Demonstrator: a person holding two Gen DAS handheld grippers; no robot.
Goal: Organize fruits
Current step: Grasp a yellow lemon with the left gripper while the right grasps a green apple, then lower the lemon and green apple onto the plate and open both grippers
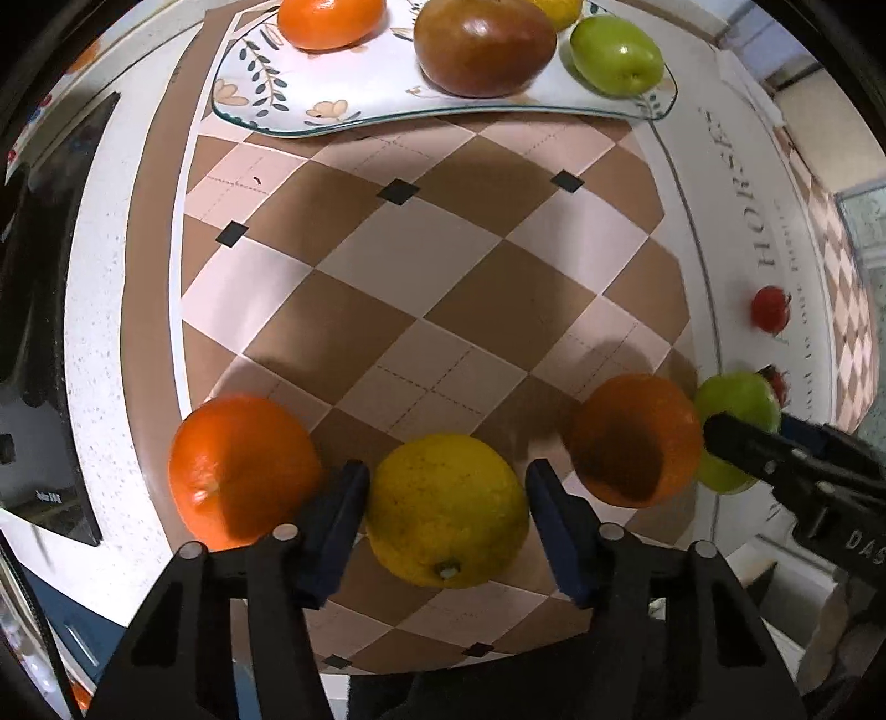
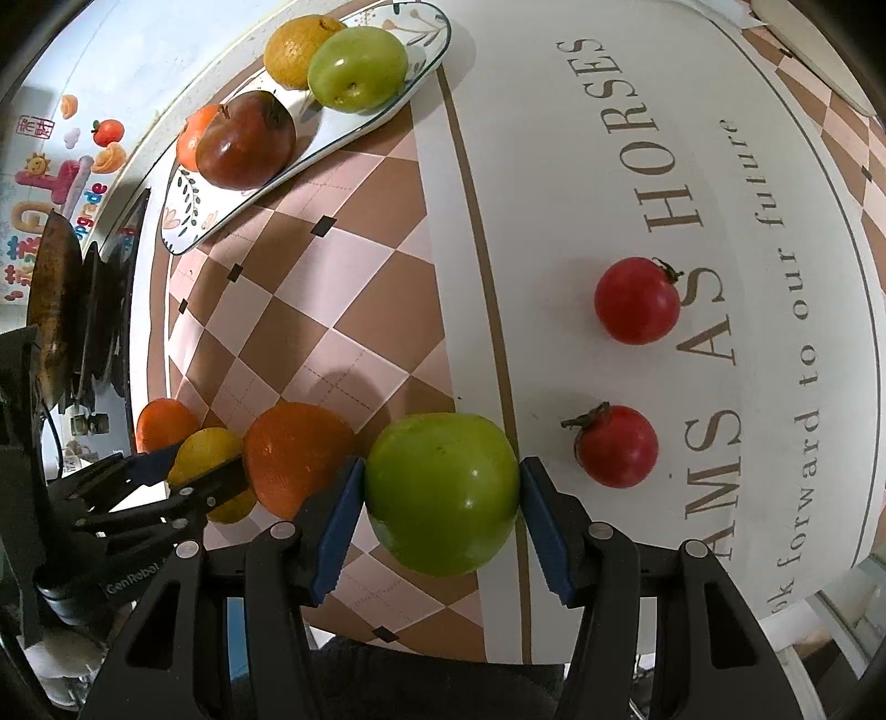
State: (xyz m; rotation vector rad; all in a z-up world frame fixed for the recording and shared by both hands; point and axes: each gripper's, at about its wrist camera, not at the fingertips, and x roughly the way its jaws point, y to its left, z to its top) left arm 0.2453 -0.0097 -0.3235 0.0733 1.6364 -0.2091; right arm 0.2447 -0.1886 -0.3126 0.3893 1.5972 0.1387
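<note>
My left gripper (image 1: 446,498) has its jaws on either side of a yellow lemon (image 1: 446,512) on the checkered mat, pads at or very near its sides. An orange (image 1: 241,468) lies to its left and another orange (image 1: 634,440) to its right. My right gripper (image 2: 441,493) is closed on a green apple (image 2: 441,493), pads touching both sides; it also shows in the left wrist view (image 1: 736,404). A patterned plate (image 1: 260,94) at the far edge holds an orange (image 1: 329,19), a dark red-brown fruit (image 1: 484,47) and a green apple (image 1: 617,52).
Two red tomatoes (image 2: 637,299) (image 2: 617,446) lie on the white lettered part of the cloth, right of the green apple. A dark stove (image 2: 61,310) stands at the left edge. The counter edge is close in front.
</note>
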